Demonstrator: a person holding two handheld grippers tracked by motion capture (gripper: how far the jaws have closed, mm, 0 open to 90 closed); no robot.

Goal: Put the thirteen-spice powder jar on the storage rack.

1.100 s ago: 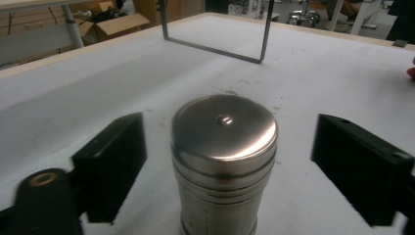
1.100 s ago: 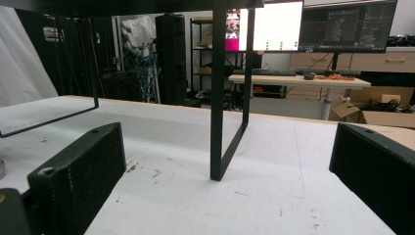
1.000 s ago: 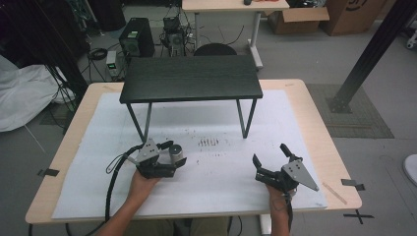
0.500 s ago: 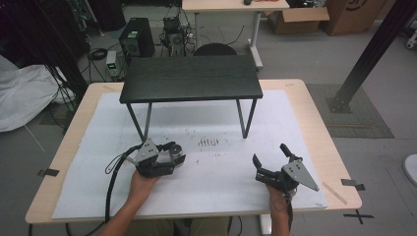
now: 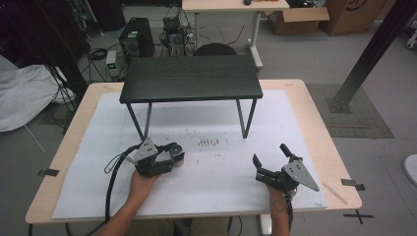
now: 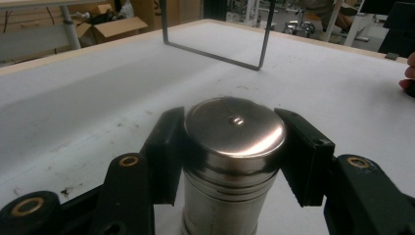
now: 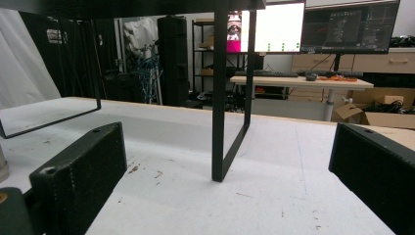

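A shiny steel canister (image 6: 230, 147) with a round lid stands upright on the white mat. My left gripper (image 6: 234, 134) has just been closing on it, and both black pads now press against its sides below the lid. In the high view the canister (image 5: 175, 151) sits at the tip of the left gripper (image 5: 172, 157), at the front left of the table. My right gripper (image 5: 269, 152) rests at the front right, open, with nothing between its jaws. In its own view the right gripper (image 7: 227, 166) faces a leg of the black stand (image 7: 220, 98).
A low black stand (image 5: 191, 78) on thin metal legs occupies the back middle of the white mat (image 5: 211, 187). Dark smudges (image 5: 208, 142) mark the mat in front of it. The wooden table's edge (image 5: 339, 162) runs just right of the right gripper.
The left jaws have drawn in around the steel canister. Both hands have kept their places.
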